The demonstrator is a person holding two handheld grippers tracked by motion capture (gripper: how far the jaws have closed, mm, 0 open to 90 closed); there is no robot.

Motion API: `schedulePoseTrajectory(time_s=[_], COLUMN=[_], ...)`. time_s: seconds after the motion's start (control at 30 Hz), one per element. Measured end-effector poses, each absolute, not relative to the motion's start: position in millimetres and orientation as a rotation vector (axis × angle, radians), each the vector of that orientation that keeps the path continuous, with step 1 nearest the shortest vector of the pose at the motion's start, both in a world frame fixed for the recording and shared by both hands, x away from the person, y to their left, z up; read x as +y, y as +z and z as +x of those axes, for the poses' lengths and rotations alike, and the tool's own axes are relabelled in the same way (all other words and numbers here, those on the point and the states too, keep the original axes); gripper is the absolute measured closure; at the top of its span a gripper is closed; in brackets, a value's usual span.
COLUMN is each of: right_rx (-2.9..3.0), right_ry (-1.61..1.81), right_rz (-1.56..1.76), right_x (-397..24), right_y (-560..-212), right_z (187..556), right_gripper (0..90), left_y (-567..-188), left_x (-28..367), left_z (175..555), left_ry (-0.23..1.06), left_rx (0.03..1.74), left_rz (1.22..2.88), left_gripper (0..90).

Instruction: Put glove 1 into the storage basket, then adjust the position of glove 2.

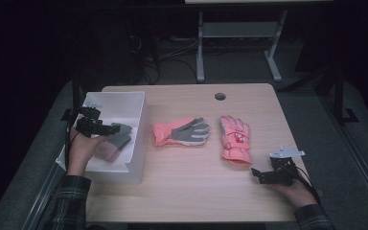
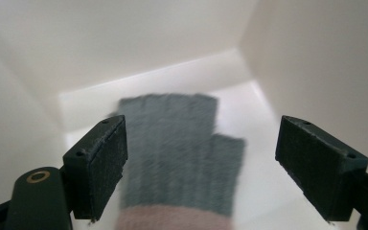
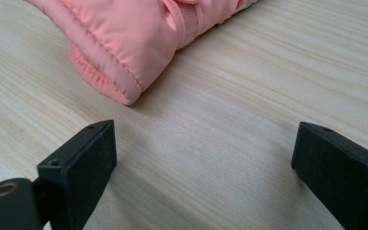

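Observation:
A grey knitted glove with a pink cuff point(image 1: 116, 141) point(image 2: 182, 158) lies flat on the bottom of the white bin point(image 1: 139, 125). My left gripper point(image 1: 109, 128) point(image 2: 201, 167) hovers above it inside the bin, jaws wide apart and clear of the fabric. Two pink ski gloves rest on the table: one palm up with a grey palm point(image 1: 182, 132), the other back up point(image 1: 235, 139) point(image 3: 129, 33). My right gripper point(image 1: 256, 173) point(image 3: 203, 177) stands open near the front right of the table, just short of that glove's cuff, nothing between its jaws.
The white bin point(image 2: 139, 43) sits at the table's left edge. A cable hole point(image 1: 220, 96) marks the far middle of the wooden table point(image 1: 196, 191). Desk legs and cables stand on the floor beyond.

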State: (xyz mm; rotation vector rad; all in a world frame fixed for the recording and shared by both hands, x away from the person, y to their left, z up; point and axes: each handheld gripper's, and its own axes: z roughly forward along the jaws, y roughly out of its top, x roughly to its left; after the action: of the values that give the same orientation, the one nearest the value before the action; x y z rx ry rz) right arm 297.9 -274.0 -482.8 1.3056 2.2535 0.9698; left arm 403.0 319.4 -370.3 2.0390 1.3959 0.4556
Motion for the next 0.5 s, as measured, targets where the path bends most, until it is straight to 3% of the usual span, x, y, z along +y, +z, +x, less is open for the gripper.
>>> schedulePoseTrajectory(time_s=[0.5], right_rx=[2.254], right_ry=[0.97], right_rz=[1.305], right_x=[-274], right_y=[-483], right_z=[298], right_gripper=[7.8], left_y=[-329], left_x=[269], left_z=[389], left_ry=[0.38], left_rx=[1.111], left_rz=[2.027], left_gripper=[17.5])
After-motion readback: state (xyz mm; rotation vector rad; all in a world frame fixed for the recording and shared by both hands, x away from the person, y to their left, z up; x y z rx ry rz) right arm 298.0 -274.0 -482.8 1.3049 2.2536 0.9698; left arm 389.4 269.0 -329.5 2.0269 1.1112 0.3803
